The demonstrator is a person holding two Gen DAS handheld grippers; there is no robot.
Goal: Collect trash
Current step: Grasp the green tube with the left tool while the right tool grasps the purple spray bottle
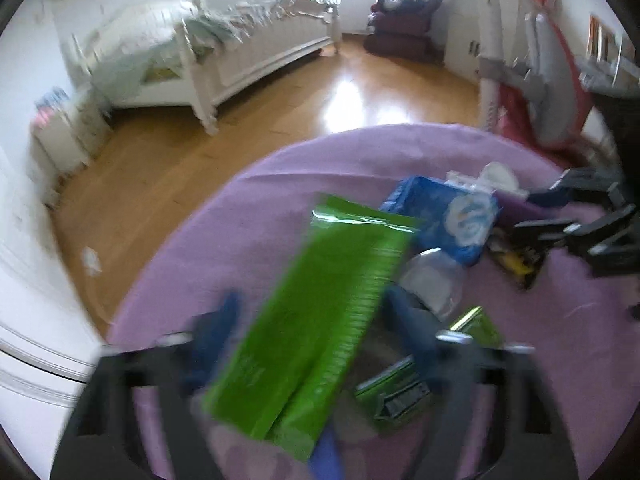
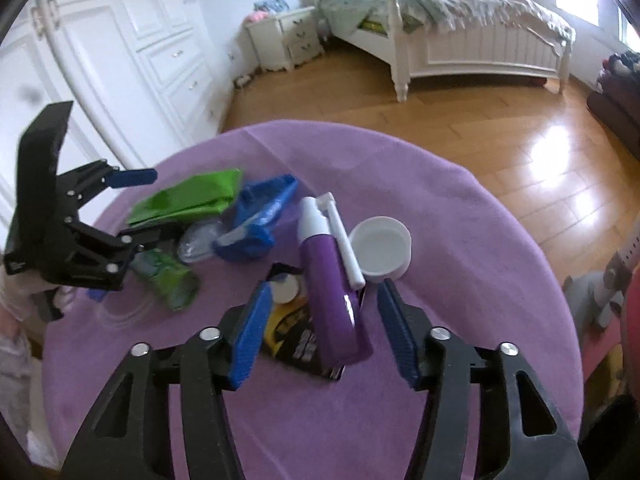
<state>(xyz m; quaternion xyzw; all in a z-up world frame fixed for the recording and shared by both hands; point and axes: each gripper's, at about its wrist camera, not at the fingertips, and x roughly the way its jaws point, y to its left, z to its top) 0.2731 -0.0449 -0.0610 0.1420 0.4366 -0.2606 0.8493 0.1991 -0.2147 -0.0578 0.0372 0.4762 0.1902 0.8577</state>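
Round counter (image 2: 460, 208) under a purple cloth: near edge cut off by both views.

Long bright green foil pouch (image 1: 320, 312): lies between the spread blue pads of the left claw (image 1: 312, 320) in that claw's view. The picture is blurred, so contact with either pad cannot be told; the jaws stand wide apart. From the right wrist the same pouch (image 2: 188, 200) shows at the far left of the counter, partly behind the left claw's black frame.

Blue plastic wrapper with a white swirl (image 1: 452, 220): just beyond the green pouch, crumpled, print unreadable.

Purple spray bottle with white nozzle and white tube (image 2: 332, 280): lying on its side between the pads of the right claw (image 2: 320, 320), which stands open and apart from it. Its lower end overlaps a black and yellow sachet (image 2: 296, 340), largely hidden beneath.

White round plastic cup (image 2: 382, 250): upright, just beside the bottle's tube.

Clear crumpled plastic film (image 1: 432, 280): between the blue wrapper and the green pouch, outline hard to make out.

Small green printed packet (image 2: 168, 280): near the left claw, blurred.
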